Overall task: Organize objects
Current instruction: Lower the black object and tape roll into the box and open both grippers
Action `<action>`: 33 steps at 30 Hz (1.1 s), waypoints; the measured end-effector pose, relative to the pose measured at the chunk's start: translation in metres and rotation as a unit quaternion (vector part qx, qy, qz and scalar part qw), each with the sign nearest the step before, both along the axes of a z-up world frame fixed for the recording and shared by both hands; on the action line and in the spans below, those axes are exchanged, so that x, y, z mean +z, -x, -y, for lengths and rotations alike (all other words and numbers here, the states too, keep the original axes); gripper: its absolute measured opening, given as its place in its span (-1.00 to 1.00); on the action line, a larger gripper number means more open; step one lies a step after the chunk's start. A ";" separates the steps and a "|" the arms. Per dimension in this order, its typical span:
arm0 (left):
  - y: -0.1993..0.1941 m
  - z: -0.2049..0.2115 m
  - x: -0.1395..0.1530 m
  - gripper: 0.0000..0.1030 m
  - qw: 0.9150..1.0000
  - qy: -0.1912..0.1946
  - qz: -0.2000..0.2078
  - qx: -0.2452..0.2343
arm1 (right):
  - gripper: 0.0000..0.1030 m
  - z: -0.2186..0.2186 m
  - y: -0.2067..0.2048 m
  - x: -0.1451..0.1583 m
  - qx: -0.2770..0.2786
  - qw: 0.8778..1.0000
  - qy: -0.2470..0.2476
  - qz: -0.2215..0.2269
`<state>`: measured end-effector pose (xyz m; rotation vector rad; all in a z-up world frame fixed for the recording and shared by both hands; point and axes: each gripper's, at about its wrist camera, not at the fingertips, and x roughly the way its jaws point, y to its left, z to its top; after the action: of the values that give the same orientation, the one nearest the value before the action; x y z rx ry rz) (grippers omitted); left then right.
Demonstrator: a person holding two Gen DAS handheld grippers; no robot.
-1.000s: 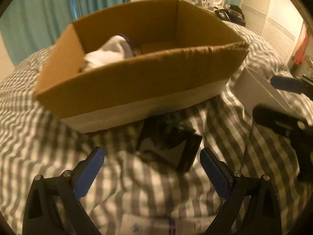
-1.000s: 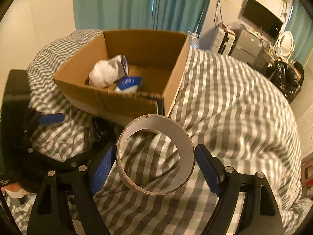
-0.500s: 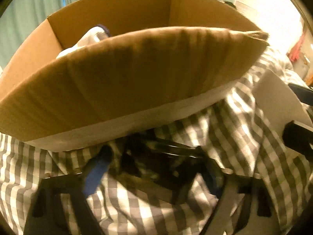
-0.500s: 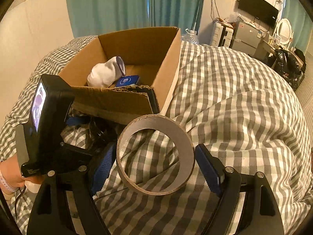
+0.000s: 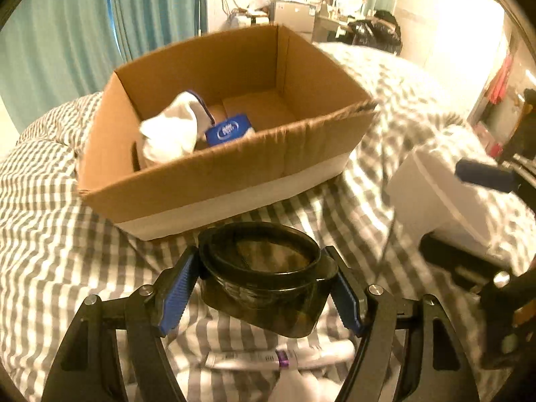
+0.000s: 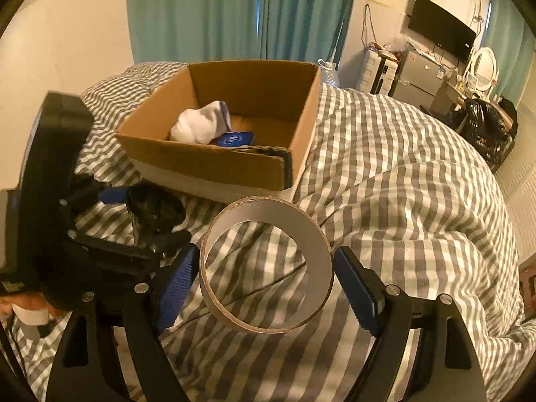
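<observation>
In the left wrist view the left gripper (image 5: 264, 288) fills the bottom of the frame, its blue-padded fingers (image 5: 176, 289) closed in against both sides of a dark, translucent container (image 5: 264, 281) that it holds with its round rim facing up, just above the checked bedcover (image 5: 50, 251); the open cardboard box (image 5: 231, 167) sits in the middle of the frame just beyond the container, and inside it, toward its left side, lie a white sock (image 5: 171, 132) and a blue packet (image 5: 227, 130) touching one another; a white tube (image 5: 278, 356) lies on the cover at the bottom centre, under the gripper; at the right edge the tape roll (image 5: 439, 184) shows white between the blurred fingers of the other tool. In the right wrist view the right gripper (image 6: 266, 288) occupies the lower centre, its pads (image 6: 355, 288) pressed on either side of the cardboard tape roll (image 6: 315, 234), which stands on edge with its hole facing the camera, lifted clear of the bedcover (image 6: 402, 184); the box (image 6: 214, 164) lies in the upper middle of the frame, the sock (image 6: 201, 127) and packet (image 6: 234, 139) in it; the left gripper (image 6: 134, 224) and its dark container (image 6: 154, 211) sit at the left, just in front of the box's near wall; teal curtains (image 6: 234, 10) hang across the top.
</observation>
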<state>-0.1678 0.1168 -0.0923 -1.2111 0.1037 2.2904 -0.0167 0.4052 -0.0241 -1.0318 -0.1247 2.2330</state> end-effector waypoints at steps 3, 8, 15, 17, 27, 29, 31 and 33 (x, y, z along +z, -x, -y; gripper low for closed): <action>-0.010 0.010 0.014 0.46 1.000 -0.002 -0.012 0.004 | 0.59 0.014 -0.003 0.004 0.004 1.000 -0.010 0.001; -0.014 0.044 0.034 0.46 0.999 -0.017 -0.026 0.017 | 0.59 0.034 -0.004 0.021 0.016 1.000 -0.021 -0.008; -0.010 0.066 0.062 0.46 0.998 -0.038 -0.032 0.032 | 0.59 0.052 0.003 0.046 0.035 0.998 -0.049 -0.012; -0.005 0.070 0.064 0.46 0.998 -0.042 -0.034 0.035 | 0.59 0.053 0.007 0.051 0.039 0.998 -0.050 -0.014; 0.050 0.077 0.096 0.46 0.995 -0.035 -0.075 0.052 | 0.59 0.027 0.057 0.085 0.058 0.997 -0.048 -0.035; 0.067 0.076 0.099 0.46 0.995 -0.031 -0.080 0.056 | 0.59 0.017 0.070 0.090 0.059 0.996 -0.049 -0.038; 0.087 0.072 0.100 0.46 0.994 -0.025 -0.087 0.060 | 0.59 0.005 0.086 0.094 0.063 0.996 -0.052 -0.035; 0.107 0.068 0.100 0.46 0.993 -0.019 -0.093 0.066 | 0.59 -0.009 0.101 0.096 0.060 0.996 -0.058 -0.030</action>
<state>-0.2749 0.0484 0.0079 -1.0107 0.0486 2.5055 -0.1180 0.4137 0.0718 -0.9148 -0.2931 2.3326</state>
